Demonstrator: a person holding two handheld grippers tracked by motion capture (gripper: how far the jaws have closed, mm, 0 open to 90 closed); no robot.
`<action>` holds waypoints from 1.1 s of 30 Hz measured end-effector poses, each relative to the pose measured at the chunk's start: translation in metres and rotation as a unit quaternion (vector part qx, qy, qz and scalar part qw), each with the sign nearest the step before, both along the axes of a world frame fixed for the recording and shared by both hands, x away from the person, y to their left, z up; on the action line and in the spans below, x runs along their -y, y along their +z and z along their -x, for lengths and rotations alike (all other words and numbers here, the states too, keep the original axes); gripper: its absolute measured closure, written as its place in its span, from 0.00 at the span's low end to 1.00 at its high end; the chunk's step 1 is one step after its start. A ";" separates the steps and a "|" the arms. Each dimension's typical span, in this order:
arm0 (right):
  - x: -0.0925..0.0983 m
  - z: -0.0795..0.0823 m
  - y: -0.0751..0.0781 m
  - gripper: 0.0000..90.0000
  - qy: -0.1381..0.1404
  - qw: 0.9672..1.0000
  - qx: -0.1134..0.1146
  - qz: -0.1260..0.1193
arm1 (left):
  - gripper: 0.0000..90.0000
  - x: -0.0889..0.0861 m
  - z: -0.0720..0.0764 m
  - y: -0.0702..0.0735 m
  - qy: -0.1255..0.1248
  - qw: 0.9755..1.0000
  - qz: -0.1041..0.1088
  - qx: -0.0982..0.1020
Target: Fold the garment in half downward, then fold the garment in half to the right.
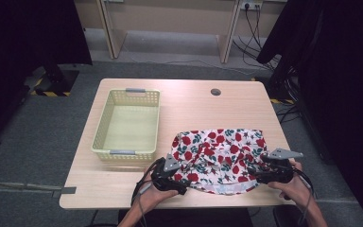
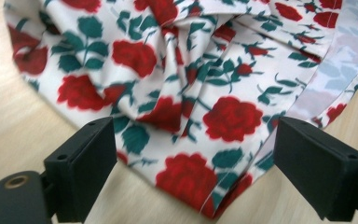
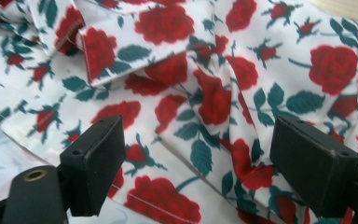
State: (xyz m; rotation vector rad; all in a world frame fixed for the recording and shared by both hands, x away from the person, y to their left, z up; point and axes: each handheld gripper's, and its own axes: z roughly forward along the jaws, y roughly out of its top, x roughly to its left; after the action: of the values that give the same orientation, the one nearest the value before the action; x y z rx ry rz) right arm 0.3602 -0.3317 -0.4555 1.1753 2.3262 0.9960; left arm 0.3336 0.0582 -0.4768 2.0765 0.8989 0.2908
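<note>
A rose-printed cloth is seen lying crumpled on the near right part of the wooden surface, its pale hem turned toward the person. The left tongs are held at its near left corner and the right tongs at its near right edge; both are released, jaws spread wide over the fabric without pinching it. A pale yellow basket is placed well apart, to the left.

Grey carpet floor; wooden table; dark curtains; cables behind.
</note>
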 end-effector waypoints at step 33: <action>-0.001 0.019 -0.002 0.08 -0.020 1.000 0.002 -0.006 | 0.01 -0.020 0.012 -0.010 0.018 0.998 -0.058 0.004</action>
State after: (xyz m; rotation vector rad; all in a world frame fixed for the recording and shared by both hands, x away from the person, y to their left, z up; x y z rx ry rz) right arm 0.3411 -0.3306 -0.4575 1.2187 2.2869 1.0000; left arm 0.3213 0.0782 -0.4871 2.1660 0.9347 0.3791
